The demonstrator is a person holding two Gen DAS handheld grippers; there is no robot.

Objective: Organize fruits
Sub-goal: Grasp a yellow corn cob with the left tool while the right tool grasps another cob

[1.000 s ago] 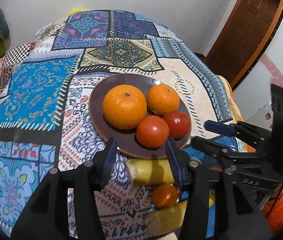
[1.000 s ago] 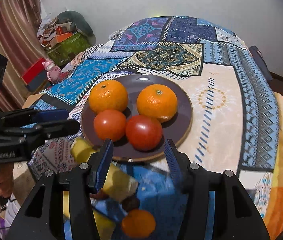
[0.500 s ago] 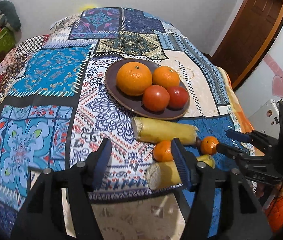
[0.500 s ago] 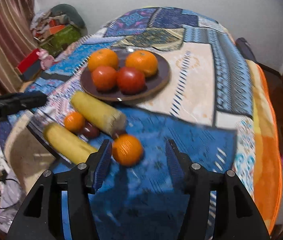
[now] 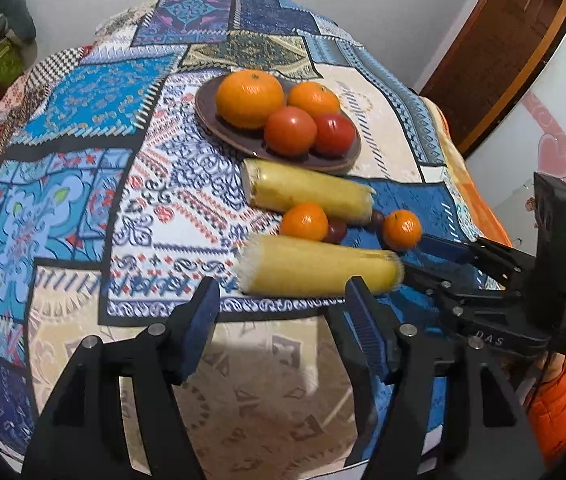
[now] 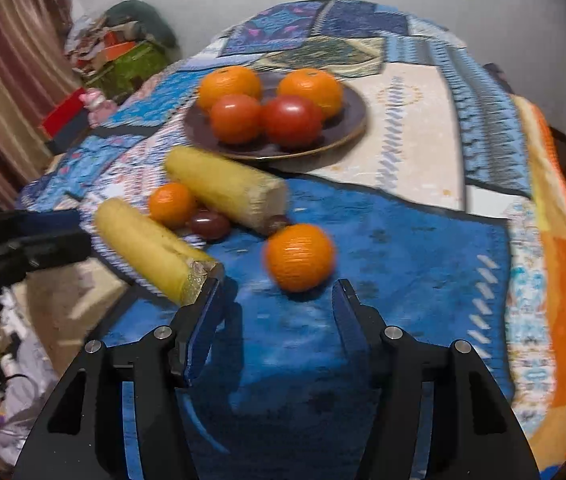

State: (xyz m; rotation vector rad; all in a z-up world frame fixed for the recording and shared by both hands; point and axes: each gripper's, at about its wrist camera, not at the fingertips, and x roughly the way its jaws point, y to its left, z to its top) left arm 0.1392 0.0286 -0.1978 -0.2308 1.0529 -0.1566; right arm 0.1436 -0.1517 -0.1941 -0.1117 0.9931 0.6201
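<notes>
A dark plate (image 5: 211, 120) carries two oranges (image 5: 249, 98) and two tomatoes (image 5: 290, 130). In front of it lie two yellow corn cobs (image 5: 307, 192), two small oranges (image 5: 303, 221) and a dark round fruit (image 5: 337, 230). My left gripper (image 5: 283, 300) hangs just short of the nearer cob (image 5: 315, 270), jaws opening, nothing between them. My right gripper (image 6: 277, 292) sits right behind a loose small orange (image 6: 299, 258), jaws opening, not touching it. Each gripper shows in the other's view: the right gripper (image 5: 463, 264) and the left gripper (image 6: 43, 236).
A patchwork cloth (image 5: 83, 184) covers the round table, and its near edge drops away below both grippers. A brown door (image 5: 495, 52) stands at the back right. Boxes and bags (image 6: 123, 52) are piled by a curtain. An orange sleeve (image 5: 559, 404) shows at lower right.
Both grippers have drawn back from the plate toward the table's near edge. The loose cobs and small oranges have come into full view, and both pairs of jaws stand wider.
</notes>
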